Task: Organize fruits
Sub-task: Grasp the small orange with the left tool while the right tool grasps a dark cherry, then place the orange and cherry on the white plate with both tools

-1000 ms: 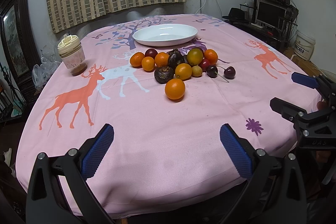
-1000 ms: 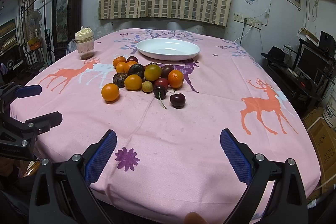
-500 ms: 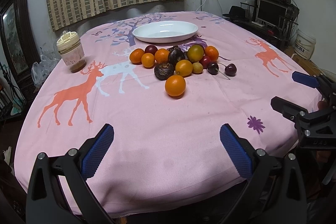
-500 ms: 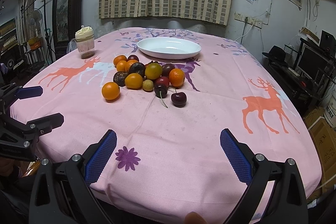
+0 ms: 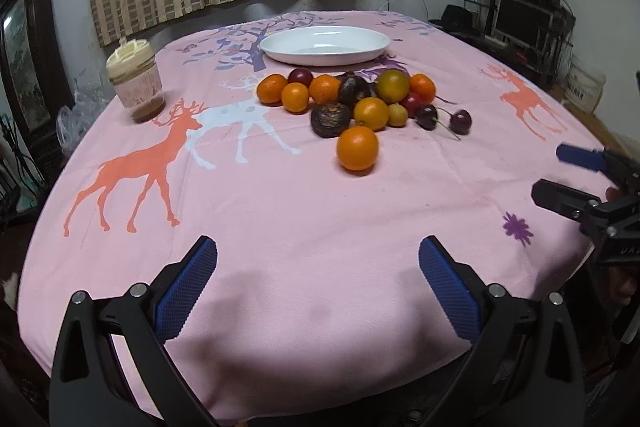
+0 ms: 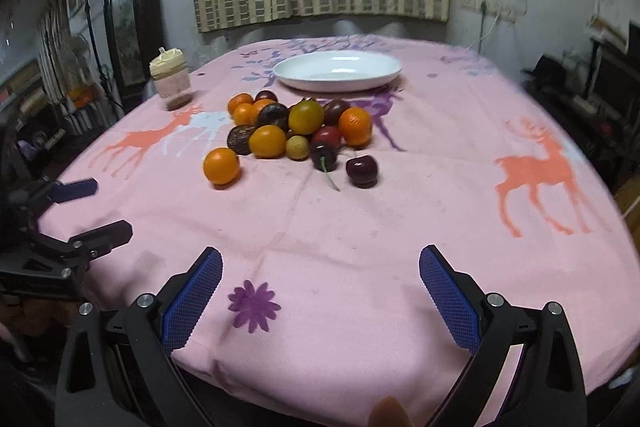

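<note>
A heap of fruits (image 5: pixel 360 103) lies mid-desk, just at 6 o'clock of an empty white plate (image 5: pixel 325 46); one orange (image 5: pixel 357 148) sits apart at the heap's 6 o'clock. Both views show the heap larger than a second ago: the left tongs (image 5: pixel 318 281) and right tongs (image 6: pixel 320 283), each apart and empty, are closing in. No fruit is plated yet.

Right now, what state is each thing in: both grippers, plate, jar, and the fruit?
left gripper: open, empty, above the near tablecloth.
right gripper: open, empty.
white plate: upright, no fruit in it.
jar: upright, lid on.
fruit pile: on the cloth, in front of the plate.
lone orange: apart from the pile, nearest the grippers.
</note>
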`<state>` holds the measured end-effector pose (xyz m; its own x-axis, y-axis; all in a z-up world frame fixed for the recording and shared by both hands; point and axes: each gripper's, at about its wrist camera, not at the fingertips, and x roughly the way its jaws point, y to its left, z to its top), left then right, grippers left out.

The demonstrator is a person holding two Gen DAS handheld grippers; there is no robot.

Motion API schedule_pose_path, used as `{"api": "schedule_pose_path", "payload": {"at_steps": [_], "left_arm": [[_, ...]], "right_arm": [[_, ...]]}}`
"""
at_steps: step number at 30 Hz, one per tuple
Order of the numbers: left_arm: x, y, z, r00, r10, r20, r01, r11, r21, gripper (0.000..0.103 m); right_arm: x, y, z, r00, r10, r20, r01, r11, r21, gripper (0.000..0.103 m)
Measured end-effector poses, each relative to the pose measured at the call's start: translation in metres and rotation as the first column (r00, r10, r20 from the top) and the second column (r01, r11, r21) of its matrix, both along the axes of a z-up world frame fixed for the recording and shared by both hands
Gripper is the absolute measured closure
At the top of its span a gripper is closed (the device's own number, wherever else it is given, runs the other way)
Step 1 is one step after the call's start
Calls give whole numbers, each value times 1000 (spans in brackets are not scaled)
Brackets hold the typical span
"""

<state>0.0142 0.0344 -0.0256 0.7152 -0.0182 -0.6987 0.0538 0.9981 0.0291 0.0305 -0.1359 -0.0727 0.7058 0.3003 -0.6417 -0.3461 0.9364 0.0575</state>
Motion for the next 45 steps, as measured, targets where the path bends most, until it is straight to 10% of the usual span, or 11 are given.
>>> {"api": "schedule_pose_path", "payload": {"at_steps": [5,11,23,29,38,45], "left_arm": [[22,27,-10,998,-16,-66,9,995,-101,4],[56,21,-11,988,-122,-90,110,985,-134,15],[123,-6,-22,954,-238,-184,214,967,-140,33],[135,-16,-27,946,-251,-205,227,965,-133,35],[142,-23,-24,939,-274,-206,249,959,-139,67],[153,-5,11,945,-290,-150,259,946,-194,67]], "right_arm": [[37,4,0,999,1,-32,-3,998,-60,4],[92,11,-2,991,38,-125,-49,995,-86,44],[131,18,-12,982,56,-181,-81,987,-137,52],[134,16,-20,979,71,-190,-97,986,-134,72],[126,6,-2,981,112,-157,-121,992,-43,73],[158,19,44,986,158,-54,-156,987,38,73]]}}
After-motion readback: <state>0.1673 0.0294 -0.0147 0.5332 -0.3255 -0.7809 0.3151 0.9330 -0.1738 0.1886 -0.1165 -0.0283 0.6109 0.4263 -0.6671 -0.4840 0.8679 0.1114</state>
